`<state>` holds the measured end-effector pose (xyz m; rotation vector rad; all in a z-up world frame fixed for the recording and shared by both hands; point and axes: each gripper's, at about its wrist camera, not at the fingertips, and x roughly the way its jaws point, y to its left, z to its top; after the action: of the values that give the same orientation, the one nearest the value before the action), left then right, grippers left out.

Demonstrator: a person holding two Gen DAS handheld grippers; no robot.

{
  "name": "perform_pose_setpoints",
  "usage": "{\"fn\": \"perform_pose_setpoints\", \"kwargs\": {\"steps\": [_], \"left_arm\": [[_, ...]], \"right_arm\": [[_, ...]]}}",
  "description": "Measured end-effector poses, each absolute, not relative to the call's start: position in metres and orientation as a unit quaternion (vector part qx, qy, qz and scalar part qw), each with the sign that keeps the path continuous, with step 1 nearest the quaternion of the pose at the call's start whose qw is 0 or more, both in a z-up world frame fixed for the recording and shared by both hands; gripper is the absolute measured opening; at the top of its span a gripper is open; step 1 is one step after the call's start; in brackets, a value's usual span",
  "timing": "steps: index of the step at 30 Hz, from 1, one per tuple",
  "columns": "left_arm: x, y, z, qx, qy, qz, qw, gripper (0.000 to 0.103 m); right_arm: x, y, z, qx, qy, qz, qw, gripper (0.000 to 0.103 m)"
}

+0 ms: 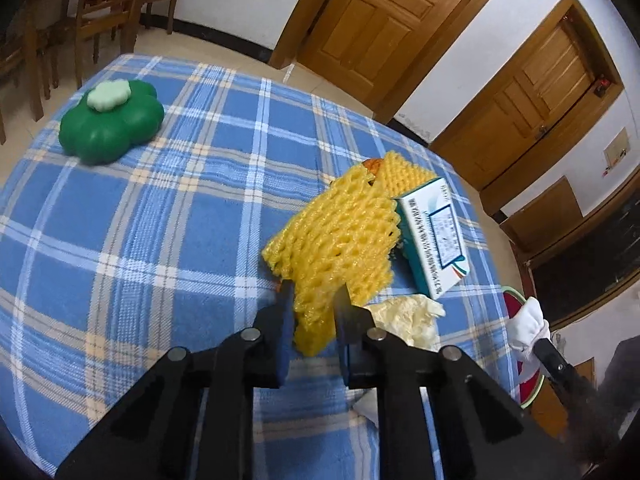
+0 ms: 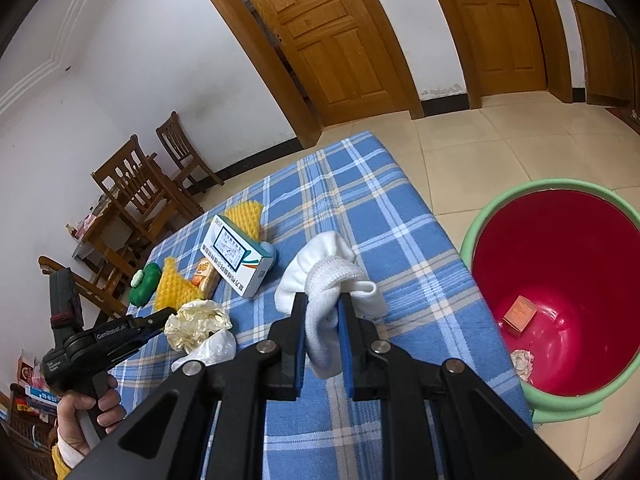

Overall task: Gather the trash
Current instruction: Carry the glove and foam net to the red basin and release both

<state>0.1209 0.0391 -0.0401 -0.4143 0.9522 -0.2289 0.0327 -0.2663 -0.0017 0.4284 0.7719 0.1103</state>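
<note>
Left gripper [image 1: 314, 300] clamped on near edge of yellow foam fruit-net sleeve [image 1: 340, 236], pads pressing into mesh; sleeve draped over blue-and-white plaid tablecloth [image 1: 160, 220], far end against white-and-teal cardboard medicine box [image 1: 434, 236]. Second piece of yellow foam net [image 1: 404, 172] behind box, bit of orange visible at its top edge. Crumpled cream plastic glove [image 1: 408, 316] on cloth just right of left gripper, touching sleeve's near corner. Green clover-shaped plastic container with pale green lid [image 1: 112, 120] far left on table, well apart from trash cluster.

Right gripper [image 2: 323, 312] shut on white knitted cotton sock [image 2: 328, 280], fabric bunched between blue pads, sock hanging above table's right side. In left wrist view same sock [image 1: 528, 320] past right table edge.

Red plastic bucket with pale green rim [image 2: 560, 280] on tiled floor just beside table's right edge; inside, small orange cardboard box [image 2: 520, 314] and crumpled whitish paper wad [image 2: 522, 362] on bottom. Orange snack wrapper [image 2: 206, 274] between net and medicine box. Clear thin plastic bag [image 2: 212, 350] near front edge beside glove. Hand [image 2: 92, 408] gripping left tool's handle at lower left. Wooden chairs [image 2: 132, 188] and wooden doors [image 2: 332, 40] in background.
</note>
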Motion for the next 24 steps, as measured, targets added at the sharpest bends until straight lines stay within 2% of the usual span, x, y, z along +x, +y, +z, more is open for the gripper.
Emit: {"fn": "perform_pose_setpoints", "kwargs": {"steps": [11, 24], "left_arm": [[0.098, 0.021, 0.017, -0.162, 0.402, -0.136, 0.891, 0.017], [0.093, -0.063, 0.047, -0.1, 0.402, -0.221, 0.883, 0.017]], "right_arm": [[0.016, -0.289, 0.013, 0.218, 0.349, 0.035, 0.911, 0.016], [-0.009, -0.343, 0.025, 0.236, 0.33, -0.032, 0.913, 0.016]]}}
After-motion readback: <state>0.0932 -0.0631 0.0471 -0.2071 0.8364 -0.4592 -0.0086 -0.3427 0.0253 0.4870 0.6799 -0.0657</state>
